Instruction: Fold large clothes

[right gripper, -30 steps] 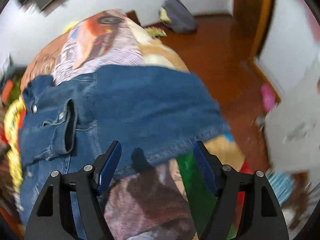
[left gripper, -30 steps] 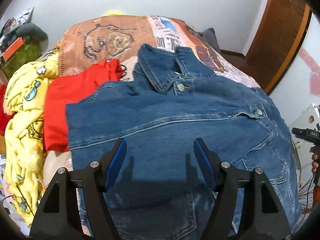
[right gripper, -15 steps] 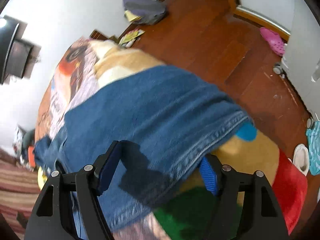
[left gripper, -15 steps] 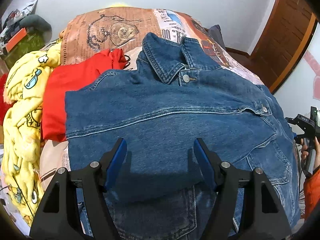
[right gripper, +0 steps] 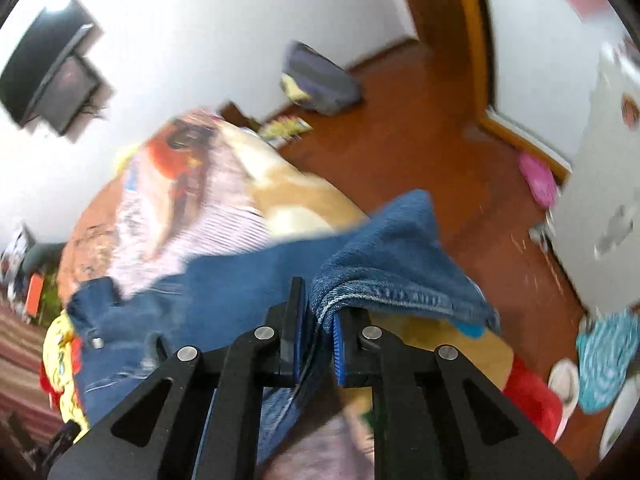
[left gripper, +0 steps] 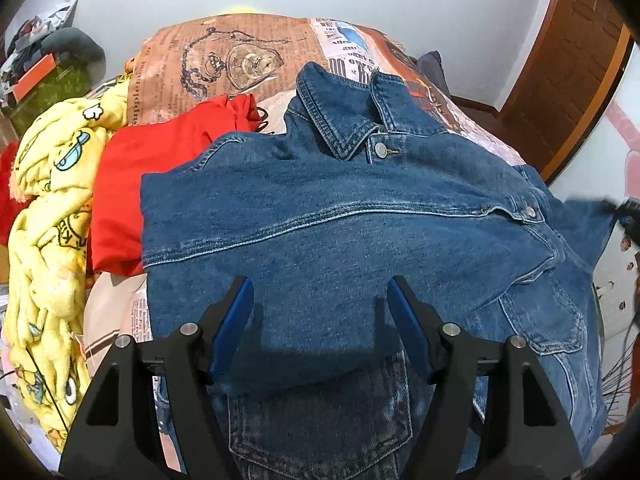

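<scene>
Bedroom, white walls, red-brown wood floor (right gripper: 400,128); work surface = bed w/ printed bedspread (left gripper: 240,60) (newsprint and pocket-watch pattern). Clutter on bed: red garment (left gripper: 160,168) just left of the jacket, yellow cartoon blanket (left gripper: 44,220) further left.

Task item: denim jacket (left gripper: 360,240), lying front-up across bed, collar (left gripper: 340,120) toward far wall, buttoned at neck. Left sleeve looks already folded in over the chest. Near part of the jacket sits under the left tool.

Left gripper (left gripper: 320,320): released, jaws wide, nothing between the pads; hovers over lower-middle of jacket, not touching as far as can be told.

Right gripper (right gripper: 316,332): jaws have just been closing, now clenched on a hemmed denim edge (right gripper: 400,296), prob. the right sleeve end, can't confirm which part. Cloth bunched between pads, raised clear of the bedspread; right view blurred. In left view this edge shows at far right, pulled up to a point at the frame margin.

Key relation: held edge lies at jacket's right side; jacket body and its collar-to-hem axis lie to the left of right tool. Judgement: next move = carry held edge leftward across that axis, onto the chest. Right hand owns it; left is nearer the body and free to pin the centre.

Risk (judgement): heavy denim could drag the body sideways if not pinned.
</scene>
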`<state>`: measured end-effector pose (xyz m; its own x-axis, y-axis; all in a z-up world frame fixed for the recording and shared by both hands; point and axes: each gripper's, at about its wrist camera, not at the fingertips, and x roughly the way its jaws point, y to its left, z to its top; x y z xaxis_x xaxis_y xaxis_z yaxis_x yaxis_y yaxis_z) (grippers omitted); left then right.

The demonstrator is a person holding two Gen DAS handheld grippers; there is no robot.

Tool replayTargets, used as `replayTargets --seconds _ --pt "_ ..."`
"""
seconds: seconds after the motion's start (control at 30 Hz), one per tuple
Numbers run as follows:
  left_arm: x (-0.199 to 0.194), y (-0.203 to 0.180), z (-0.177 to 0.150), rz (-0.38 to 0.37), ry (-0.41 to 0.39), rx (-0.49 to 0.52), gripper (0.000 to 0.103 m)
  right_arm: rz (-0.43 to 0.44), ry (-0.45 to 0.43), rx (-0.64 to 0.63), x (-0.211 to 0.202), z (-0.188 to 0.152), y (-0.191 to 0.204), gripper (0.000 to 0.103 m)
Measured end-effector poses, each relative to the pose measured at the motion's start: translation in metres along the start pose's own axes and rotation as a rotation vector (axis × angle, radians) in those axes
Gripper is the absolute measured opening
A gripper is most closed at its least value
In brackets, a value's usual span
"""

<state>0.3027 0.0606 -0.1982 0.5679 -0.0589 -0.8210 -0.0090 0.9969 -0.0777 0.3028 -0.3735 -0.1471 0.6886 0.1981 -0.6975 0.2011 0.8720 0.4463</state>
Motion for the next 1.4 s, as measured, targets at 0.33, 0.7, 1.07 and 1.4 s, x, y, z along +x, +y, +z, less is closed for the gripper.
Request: replayTargets --seconds 0.33,0.7,1.07,1.4 --pt "-0.010 0.000 -0.007 -0.010 -0.015 0.011 0.068 0.264 0.110 -0.440 -0.025 -0.057 0.134 0.011" --pt "-0.015 -0.001 -0.017 -0.002 -0.010 0.033 0.068 0.169 0.381 -0.486 0.045 -0.117 0.136 0.022" --pt "-0.012 -0.013 -0.012 -0.032 -0.012 0.035 0.068 0.108 0.232 -0.337 -0.008 -0.078 0.091 0.065" --pt "-0.011 -0.028 -0.010 -0.047 -0.008 0.054 0.068 0.044 0.266 0.051 0.032 -0.060 -0.003 0.069"
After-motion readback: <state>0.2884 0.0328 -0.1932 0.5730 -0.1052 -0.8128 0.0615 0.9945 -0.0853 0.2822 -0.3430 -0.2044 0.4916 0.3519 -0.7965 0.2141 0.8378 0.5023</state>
